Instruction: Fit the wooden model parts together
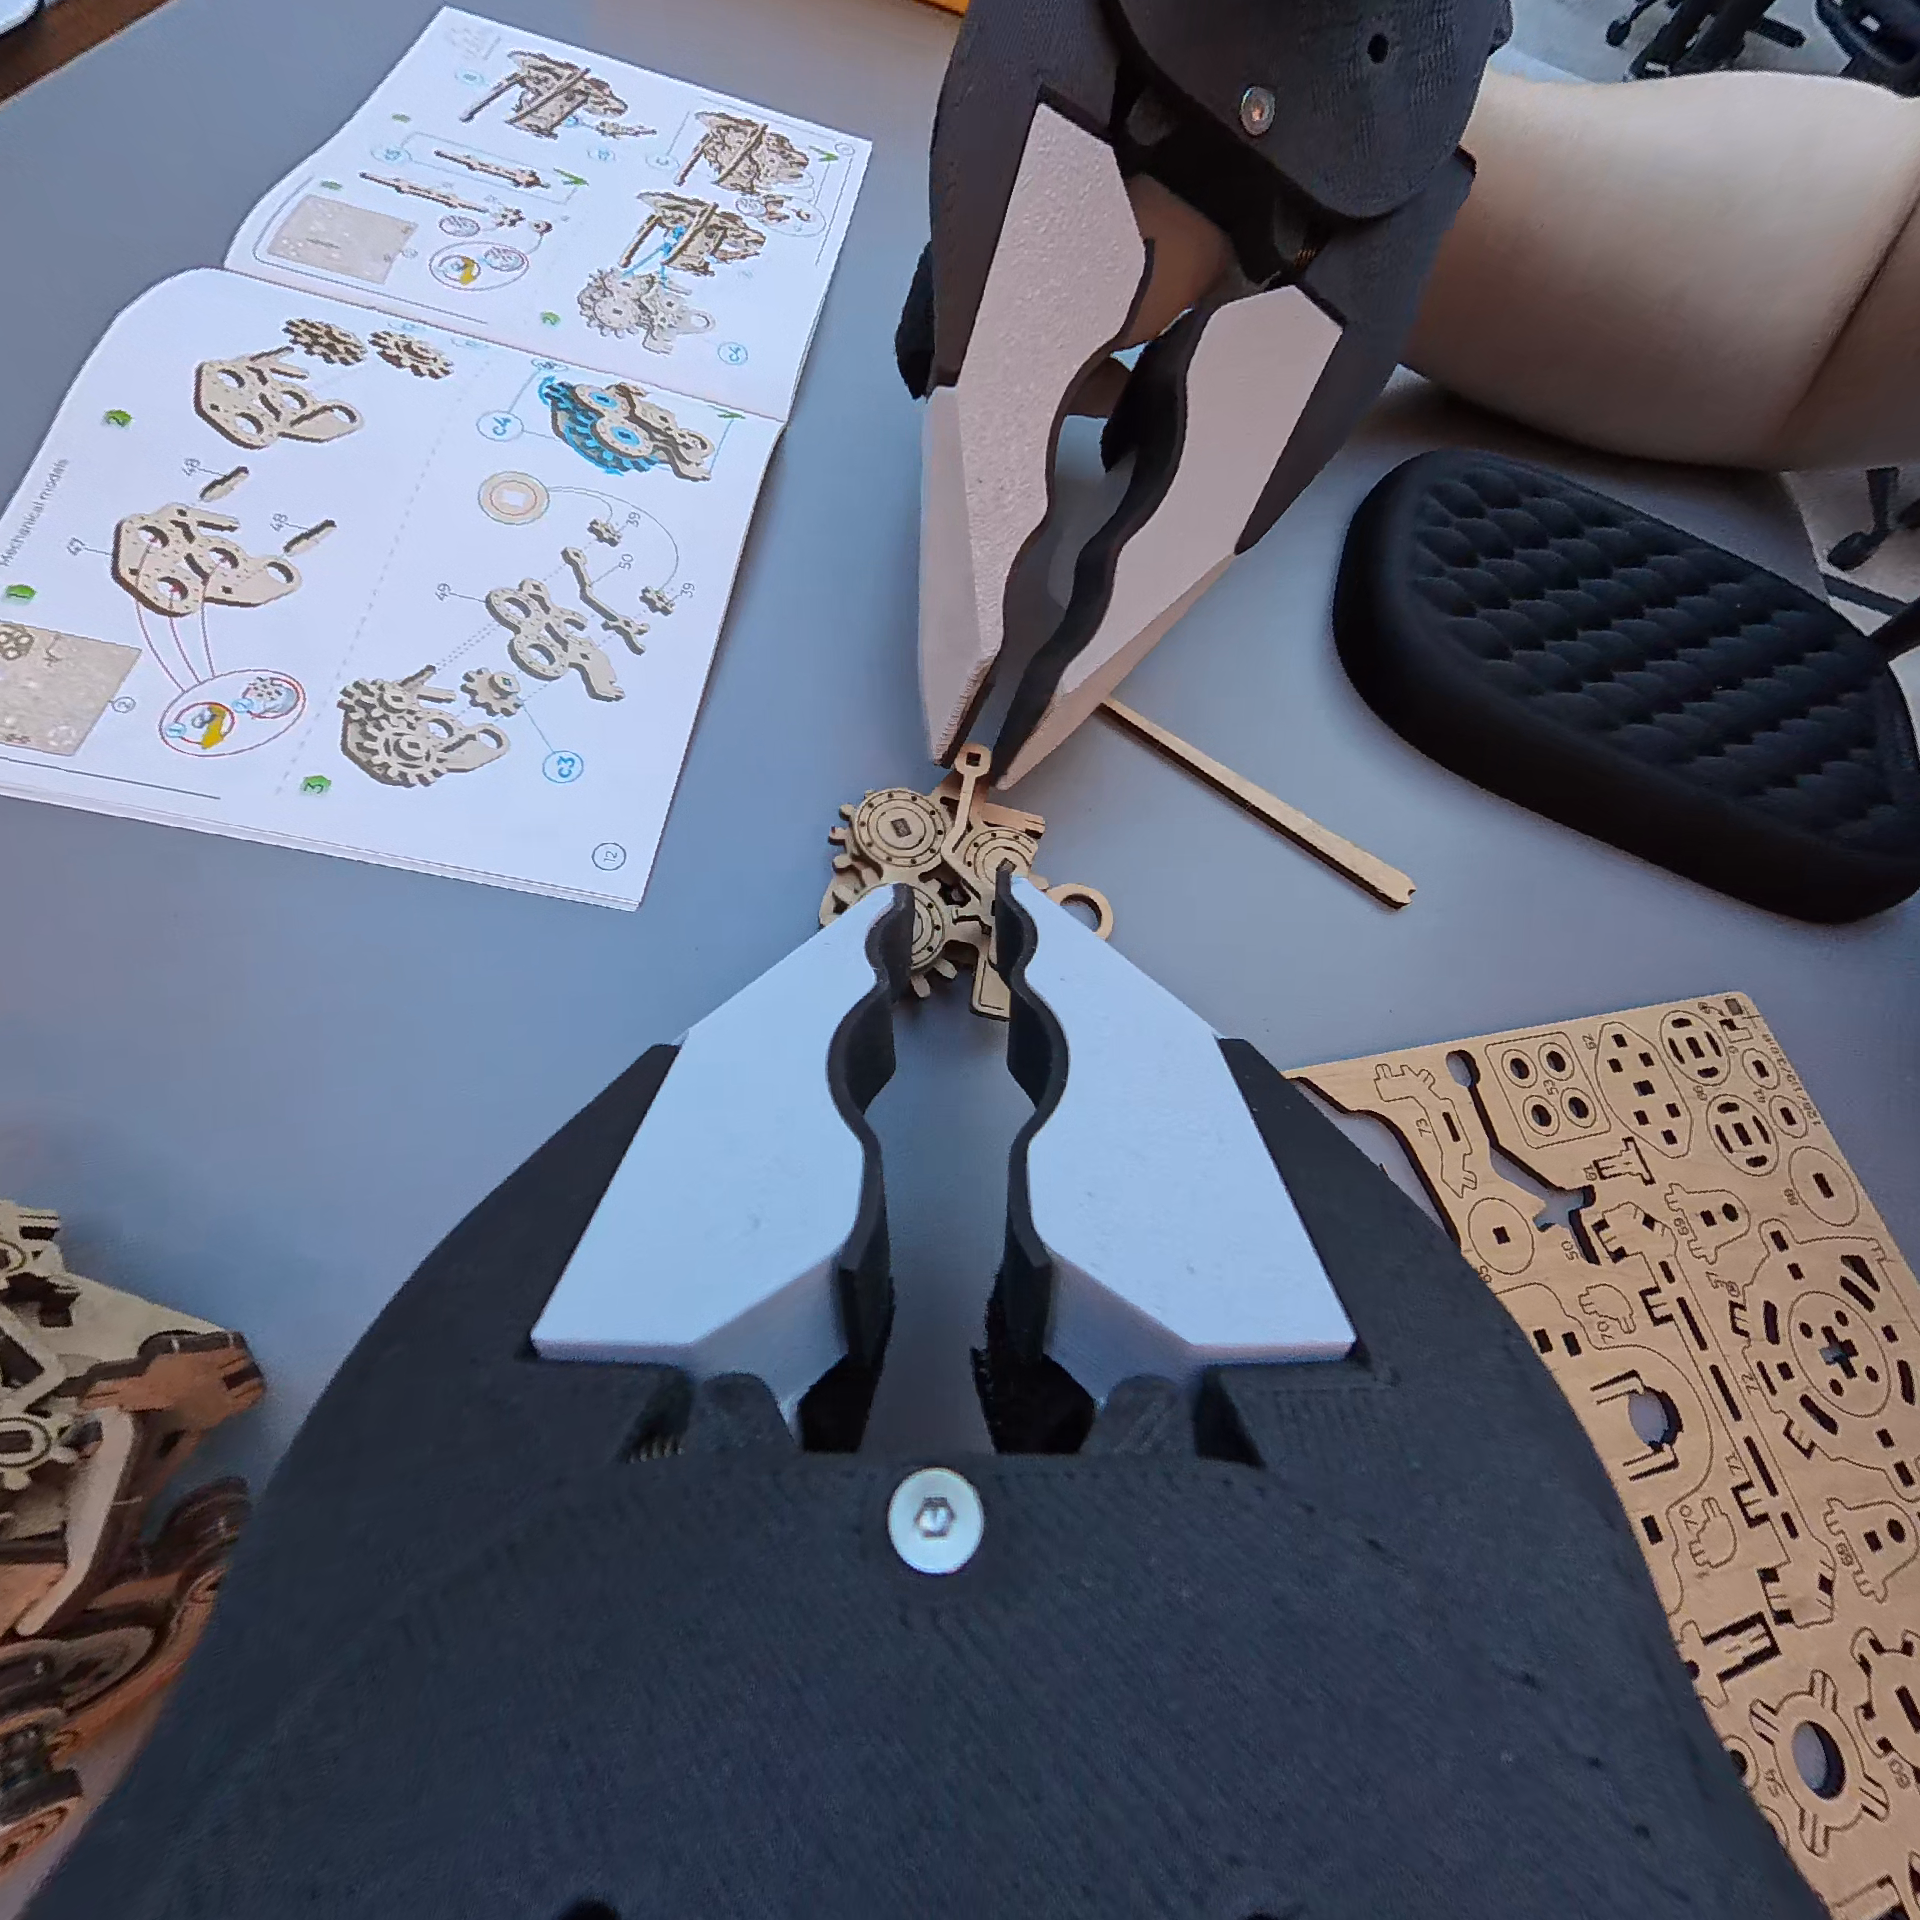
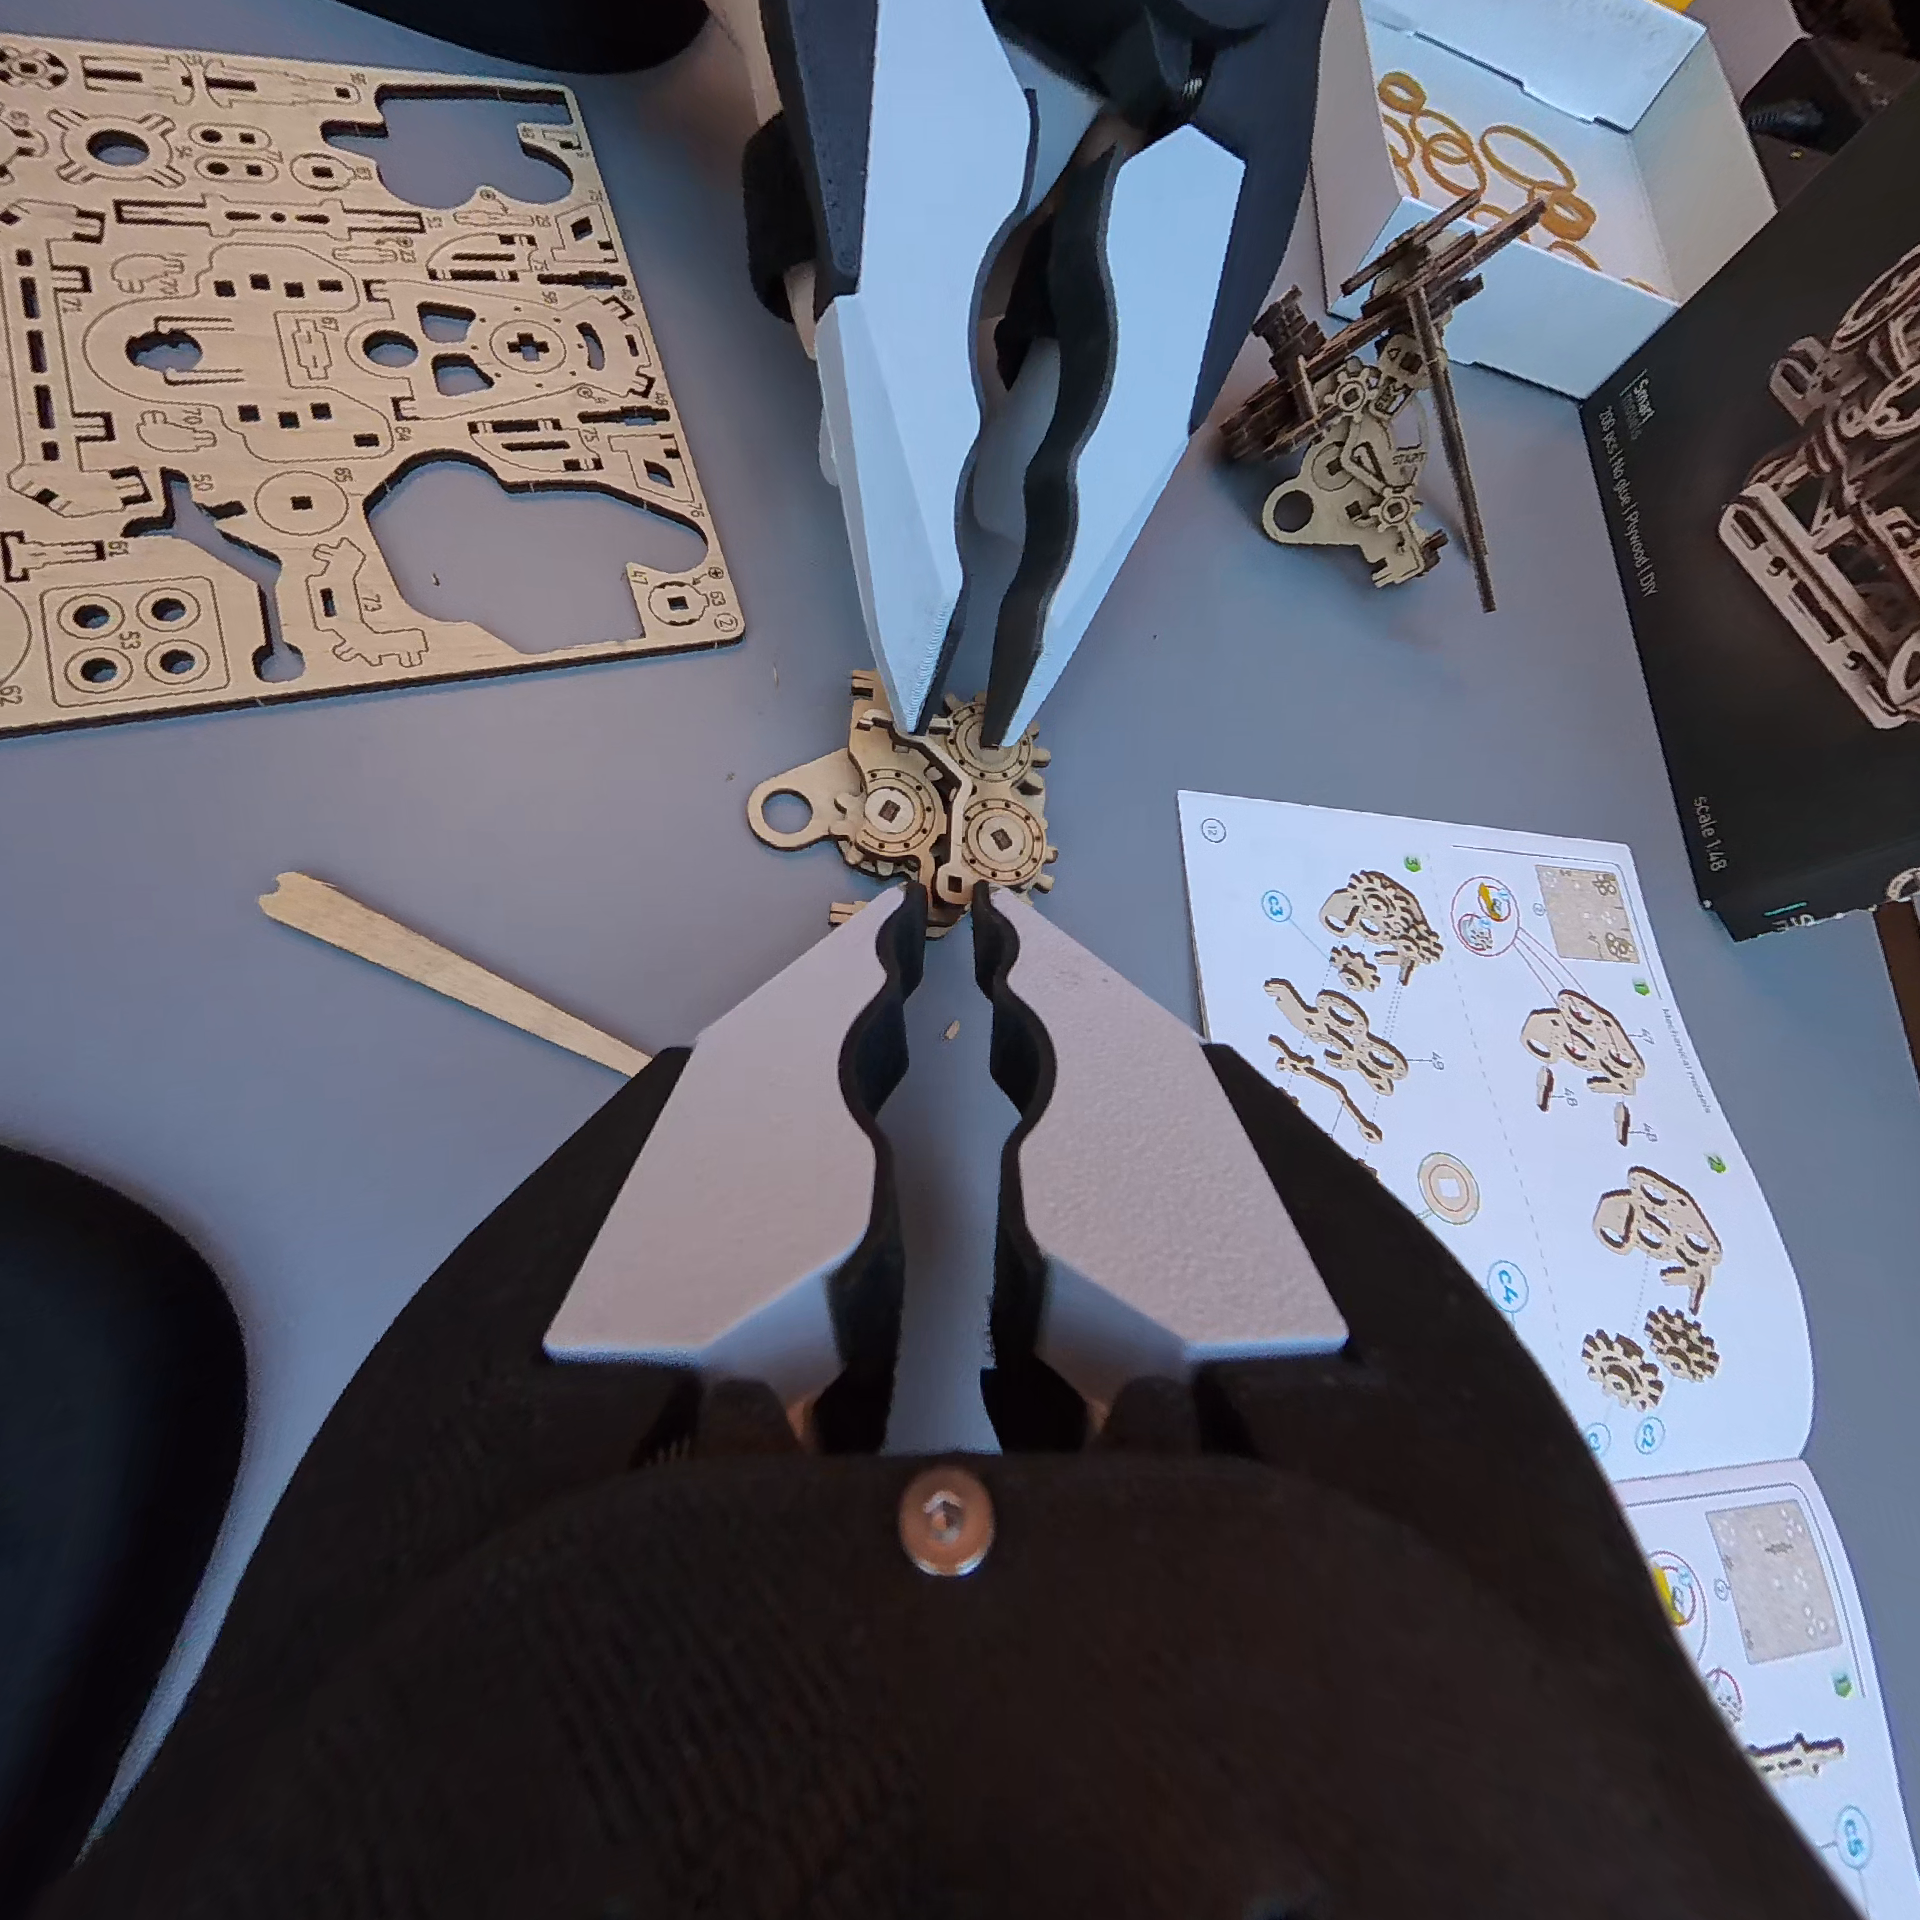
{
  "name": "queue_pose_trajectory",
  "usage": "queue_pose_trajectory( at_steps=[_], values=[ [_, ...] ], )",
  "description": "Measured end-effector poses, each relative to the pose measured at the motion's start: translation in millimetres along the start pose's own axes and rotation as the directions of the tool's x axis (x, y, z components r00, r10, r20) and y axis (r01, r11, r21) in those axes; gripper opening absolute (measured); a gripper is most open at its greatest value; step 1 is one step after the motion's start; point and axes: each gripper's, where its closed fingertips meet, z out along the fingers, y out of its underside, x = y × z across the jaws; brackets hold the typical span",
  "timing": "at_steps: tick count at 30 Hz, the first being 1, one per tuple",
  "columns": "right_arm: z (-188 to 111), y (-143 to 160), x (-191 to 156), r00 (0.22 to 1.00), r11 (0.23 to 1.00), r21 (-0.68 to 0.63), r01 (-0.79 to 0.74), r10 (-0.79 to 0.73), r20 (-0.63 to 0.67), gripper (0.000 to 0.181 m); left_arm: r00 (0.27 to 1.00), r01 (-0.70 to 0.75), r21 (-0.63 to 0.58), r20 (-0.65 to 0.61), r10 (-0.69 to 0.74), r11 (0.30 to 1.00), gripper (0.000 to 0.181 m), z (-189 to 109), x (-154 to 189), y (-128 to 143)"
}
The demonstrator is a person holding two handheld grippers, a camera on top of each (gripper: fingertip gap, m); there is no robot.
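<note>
On grey table [image 1: 312, 987] btwn both grippers: pale wooden gear assembly [image 2: 914, 810], three toothed wheels on flat plate, lying flat, ring tab pointing toward parts sheet [image 2: 312, 364]. Left gripper [image 1: 951, 899] clamps gear edge; right gripper [image 2: 948, 902] pinches thin lever part.

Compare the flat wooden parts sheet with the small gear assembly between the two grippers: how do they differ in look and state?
The parts sheet is one flat, thin panel with empty cut-outs; the gear assembly is a small stack of layered gears and plates. The sheet lies alone, untouched, while the assembly sits between the left gripper and right gripper, both tips at it. Both are pale laser-cut wood on the grey table.
</note>
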Motion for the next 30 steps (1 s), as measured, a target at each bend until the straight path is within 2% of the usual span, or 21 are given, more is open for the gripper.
queue_pose_trajectory(
  at_steps=[11,14,19,22,26,29,30],
  values=[
    [-5,-5,2,1.0,0.998,0.053,-0.026,0.025,0.011,0.009,1.0,0.005,-0.003,-0.004,-0.005,1.0,0.015,1,0,1],
    [-8,-9,2,0.999,0.996,0.078,-0.035,0.034,0.015,0.001,1.0,0.007,-0.003,-0.005,-0.007,1.0,0.015,1,0,1],
    [-10,-13,7,0.996,0.988,0.121,-0.093,0.091,0.019,0.0,1.0,0.016,-0.001,-0.009,-0.016,1.0,0.015,0,0,1],
    [-5,-5,6,0.995,0.992,0.085,-0.097,0.095,0.021,0.0,1.0,0.021,-0.001,-0.011,-0.021,1.0,0.015,0,0,1],
    [-11,-19,4,0.994,0.983,0.143,-0.11,0.106,0.04,0.0,1.0,0.027,0.0,-0.015,-0.027,1.0,0.014,0,0,1],
    [-4,-6,1,0.991,0.989,0.082,-0.123,0.118,0.055,0.0,0.999,0.028,-0.001,-0.017,-0.028,1.0,0.015,0,0,1],
    [-5,-9,2,0.992,0.987,0.105,-0.119,0.115,0.046,0.0,0.999,0.03,0.001,-0.017,-0.03,1.0,0.014,0,0,1]
  ],
)
